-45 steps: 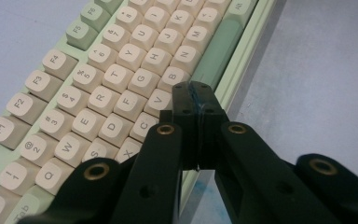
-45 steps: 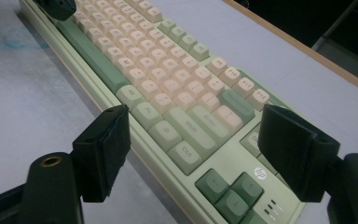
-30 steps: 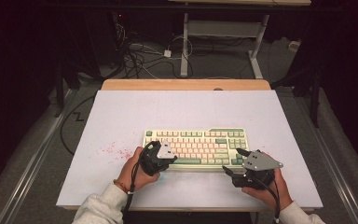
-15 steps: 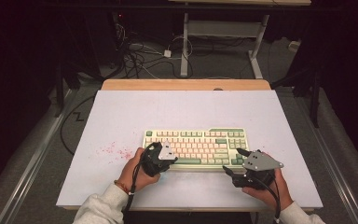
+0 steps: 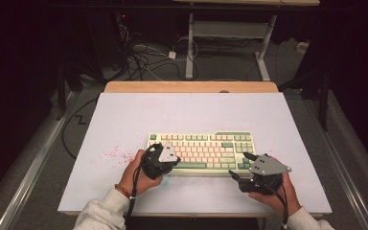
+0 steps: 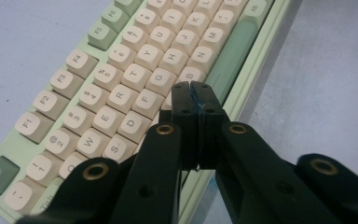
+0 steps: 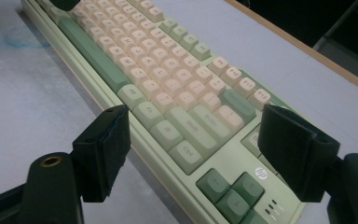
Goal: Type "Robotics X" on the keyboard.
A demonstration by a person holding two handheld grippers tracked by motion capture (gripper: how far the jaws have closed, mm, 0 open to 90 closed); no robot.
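Little had changed since the earlier frames: the left gripper had edged only slightly over the keys, and the right gripper had kept its place. At the far left of the pale grey tabletop, a patch of faint red speckles marked the surface beside the person's left hand. That hand held the left gripper clenched, its two black jaws pressed flat together with nothing between them, the tips poised above the letter keys near the spacebar at the keyboard's left end. The cream and sage-green rectangular mechanical keyboard lay in the near middle of the table, its long axis running left to right, parallel to the table's near edge, with the spacebar row facing the person and the function row pointing away. At the right, the person's right hand held the right gripper released, its jaws standing wide apart on either side of the keyboard's right near corner by the arrow keys, pressing on nothing.
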